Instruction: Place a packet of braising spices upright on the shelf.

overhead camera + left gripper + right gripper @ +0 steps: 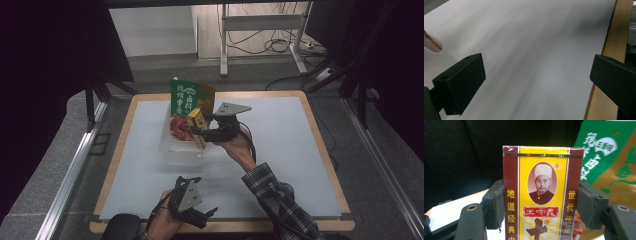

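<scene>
One box (543, 195), one green packet (184, 99), one tub (172, 150)

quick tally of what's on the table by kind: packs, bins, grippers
Yellow and maroon box, clamped in the right gripper: 1
Green and gold packet, upright in the bin: 1
Red packet in the bin, count unclear: at least 1
Clear plastic bin: 1
Grippers, with the left gripper open: 2
Total: 6

Your right forearm wore a dark plaid sleeve (280, 200) with pale lines. Both grippers, left gripper (210, 214) and right gripper (196, 131), were black, each topped by a grey three-cornered plate (231, 108) and trailing a black cable. The right gripper's jaws showed round screw holes.
</scene>
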